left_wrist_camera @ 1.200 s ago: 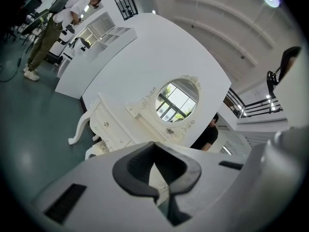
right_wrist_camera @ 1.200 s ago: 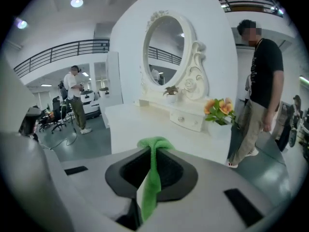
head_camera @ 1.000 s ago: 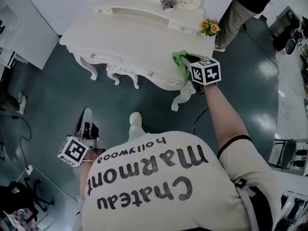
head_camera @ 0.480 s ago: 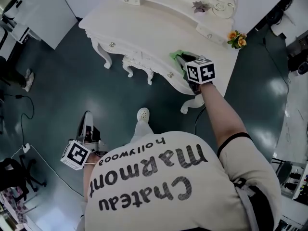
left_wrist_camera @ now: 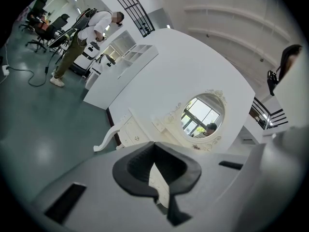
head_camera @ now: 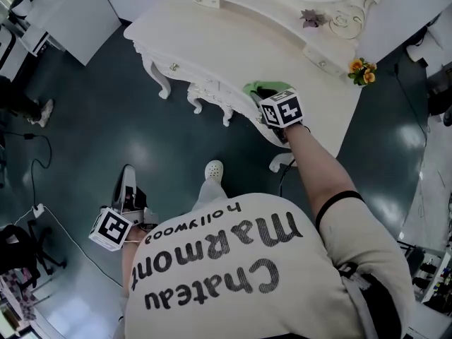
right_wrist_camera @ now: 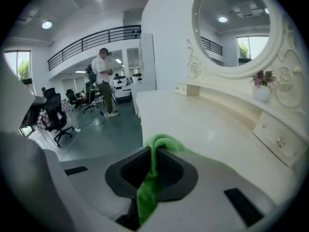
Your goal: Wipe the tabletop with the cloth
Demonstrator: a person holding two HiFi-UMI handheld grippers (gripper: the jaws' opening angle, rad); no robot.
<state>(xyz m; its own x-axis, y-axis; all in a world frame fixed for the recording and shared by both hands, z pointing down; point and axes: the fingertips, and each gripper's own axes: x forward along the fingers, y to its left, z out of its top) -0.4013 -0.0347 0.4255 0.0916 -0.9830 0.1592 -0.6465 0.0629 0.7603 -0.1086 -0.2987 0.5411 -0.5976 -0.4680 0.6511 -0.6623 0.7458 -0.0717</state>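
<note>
A green cloth lies bunched on the front edge of the cream dressing table. My right gripper is shut on the cloth and presses it on the tabletop. In the right gripper view the green cloth runs between the closed jaws and folds out over the cream tabletop ahead. My left gripper hangs low at my left side over the floor, far from the table. Its jaws stand shut with nothing between them.
A small orange flower bunch sits at the table's right end and a pale purple flower pot stands by the oval mirror. A carved table leg curves down at the left. A white counter is far left.
My right gripper has slid the cloth leftward along the table's front edge. The left gripper has stayed by my side.
</note>
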